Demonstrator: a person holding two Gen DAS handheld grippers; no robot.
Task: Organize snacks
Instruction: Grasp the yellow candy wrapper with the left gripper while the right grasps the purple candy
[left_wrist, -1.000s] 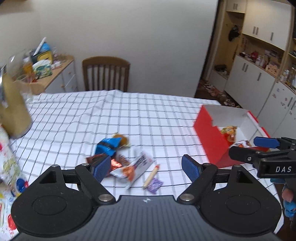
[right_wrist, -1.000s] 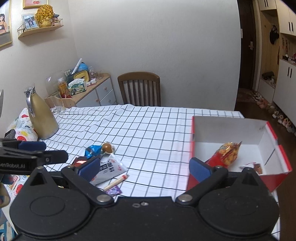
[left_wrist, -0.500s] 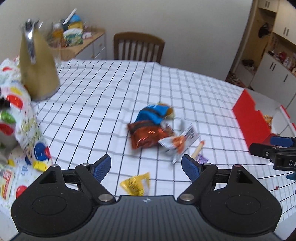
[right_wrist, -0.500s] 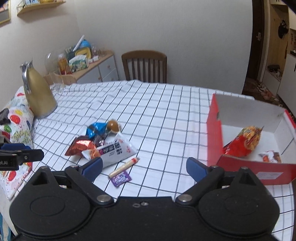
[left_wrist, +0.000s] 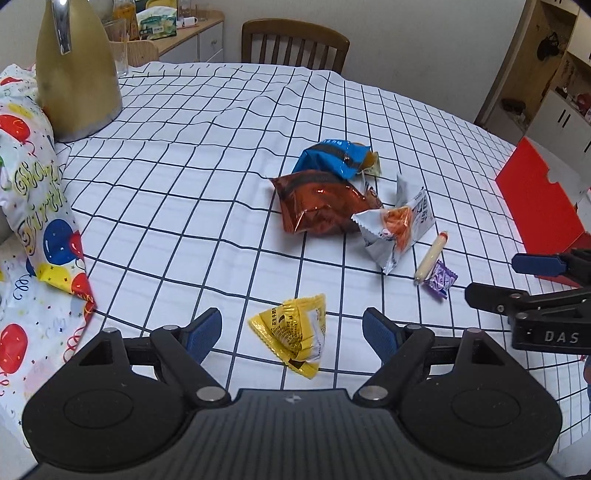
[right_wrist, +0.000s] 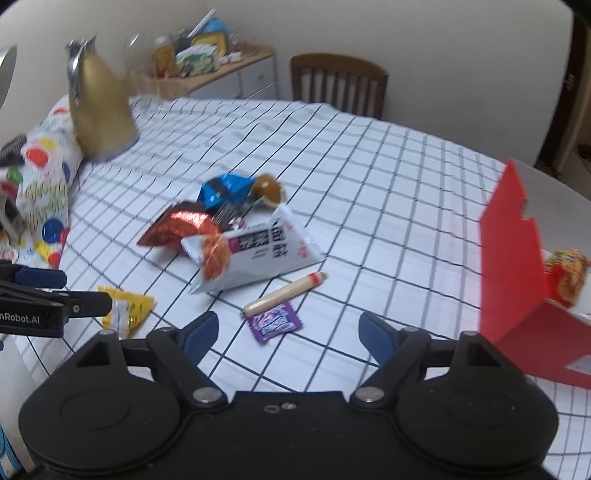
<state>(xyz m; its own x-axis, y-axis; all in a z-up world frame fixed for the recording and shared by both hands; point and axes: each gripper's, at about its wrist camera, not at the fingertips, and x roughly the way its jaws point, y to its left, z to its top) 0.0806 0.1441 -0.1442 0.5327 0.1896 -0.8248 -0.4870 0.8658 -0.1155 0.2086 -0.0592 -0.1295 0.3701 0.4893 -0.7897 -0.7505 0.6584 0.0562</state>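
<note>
left gripper (left_wrist: 291, 330): jaws wide apart, held nothing; yellow packet (left_wrist: 291, 334) lay on the cloth between the blue pads, touching neither
right gripper (right_wrist: 288, 328): jaws wide apart, empty; purple sachet (right_wrist: 274, 322) lay just ahead between the pads, no contact
snack pile: blue bag (left_wrist: 332, 157), copper bag (left_wrist: 317, 206) and white pouch (left_wrist: 399, 227) bunched mid-table, overlapping; sausage stick (left_wrist: 430, 255) beside the pouch, purple sachet touching its near end
box (right_wrist: 511, 266): red, open, at the table's right edge, well apart from the pile
table (left_wrist: 184, 192): white cloth with black grid
left view only: yellow packet seen whole, dark print on its face; right gripper seen side-on at right edge, fingers parted; box seen only as a red outer wall, contents hidden
right view only: box inside visible, an orange-red packet (right_wrist: 567, 273) in it; brown round snack (right_wrist: 269, 186) clear behind blue bag; yellow packet half hidden behind the left gripper's finger at left edge; view blurred
background: gold jug (left_wrist: 74, 70) far left on table, balloon-print bag (left_wrist: 40, 206) beside it, chair (left_wrist: 295, 46) at far side, cabinet (right_wrist: 236, 72) with clutter by the wall
</note>
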